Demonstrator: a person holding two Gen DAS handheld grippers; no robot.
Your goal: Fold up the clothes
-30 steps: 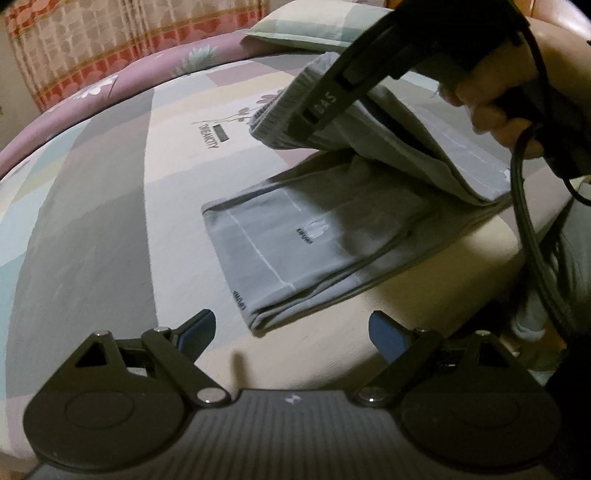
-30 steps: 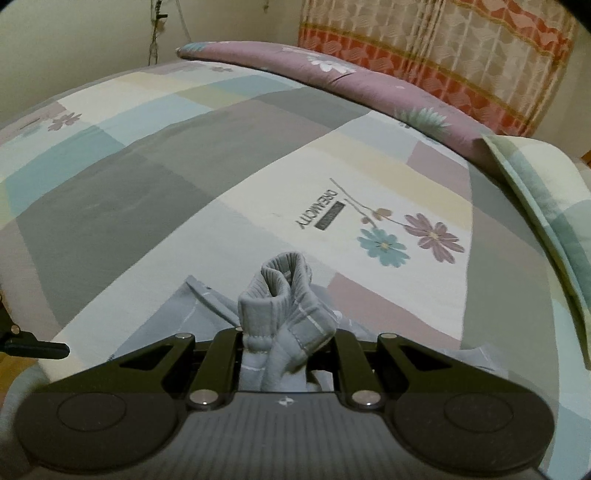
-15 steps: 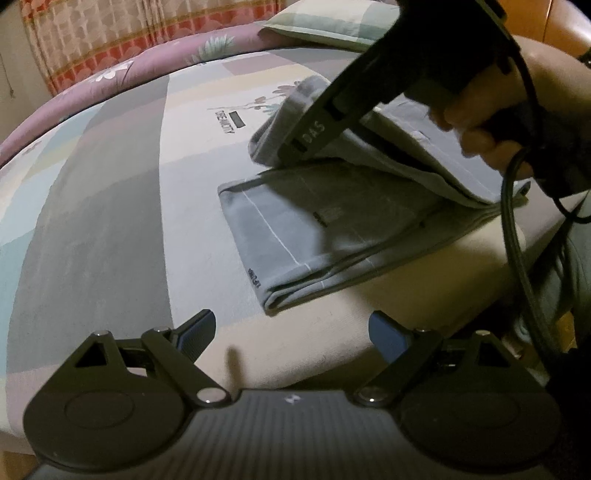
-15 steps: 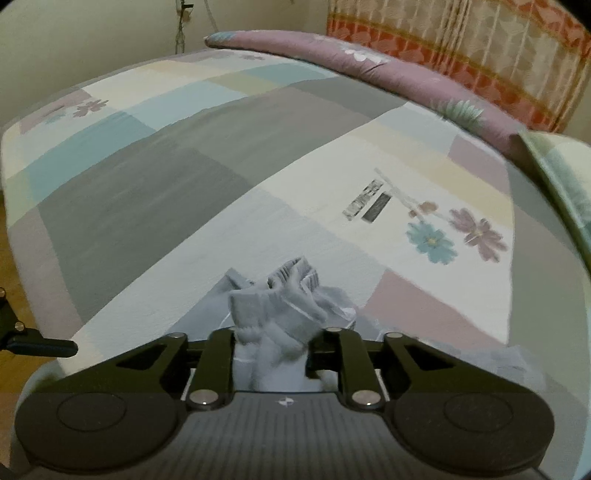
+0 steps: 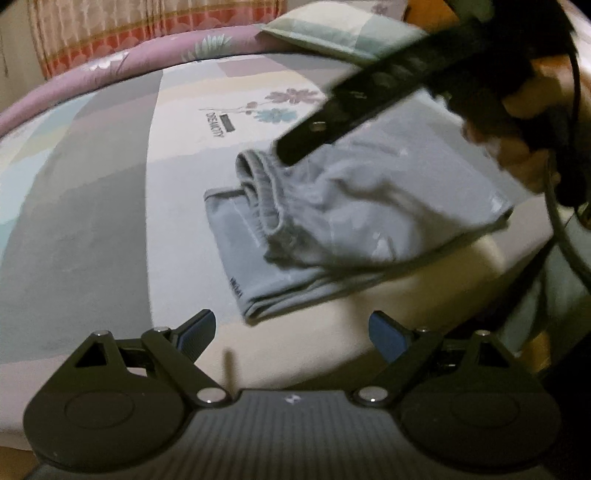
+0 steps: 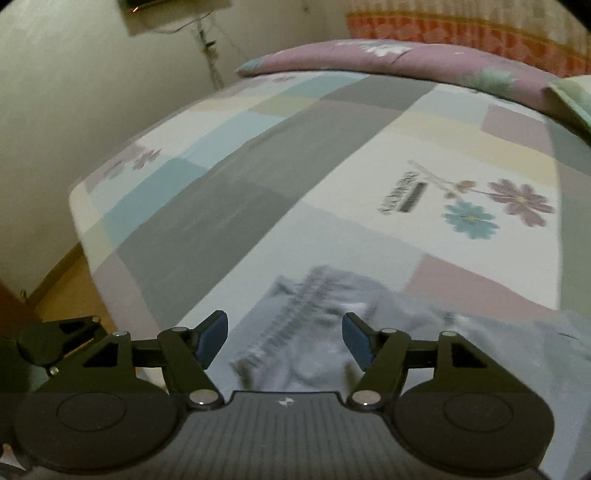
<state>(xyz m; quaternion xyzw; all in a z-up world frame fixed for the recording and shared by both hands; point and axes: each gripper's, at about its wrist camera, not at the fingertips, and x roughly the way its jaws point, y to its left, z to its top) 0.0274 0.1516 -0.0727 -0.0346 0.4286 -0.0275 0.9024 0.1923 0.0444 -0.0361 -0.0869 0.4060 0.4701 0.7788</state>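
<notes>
A wide bed [image 5: 92, 221] fills both views, covered by a patchwork sheet of grey, pale blue, cream and mauve blocks printed with flowers and a small dark label; along its far edge runs a long mauve floral bolster [image 5: 122, 70], with a pale green checked pillow [image 5: 332, 33] beside it and an orange-and-cream patterned curtain [image 5: 147, 33] behind; in the right wrist view a cream wall [image 6: 74, 92] rises past the bed's far corner and a strip of wooden floor [image 6: 62, 288] shows below the mattress edge.

Near the front edge of the bed lies the light grey garment with a ribbed elastic band [image 5: 332, 221]; its lower layer rests flat on the sheet, while the upper layer is folded over it, the ribbed band bunched in loose curls on top, blurred in both views.

The left claw [image 5: 291, 332] hangs just short of the garment's near corner, its blue-padded fingers spread wide with nothing between them; the right claw [image 6: 284, 341] hovers right above the ribbed band, fingers likewise spread apart and gripping nothing; in the left wrist view a hand [image 5: 517, 122] holds its black body, a dark cable [image 5: 561, 229] trailing down beside it.
</notes>
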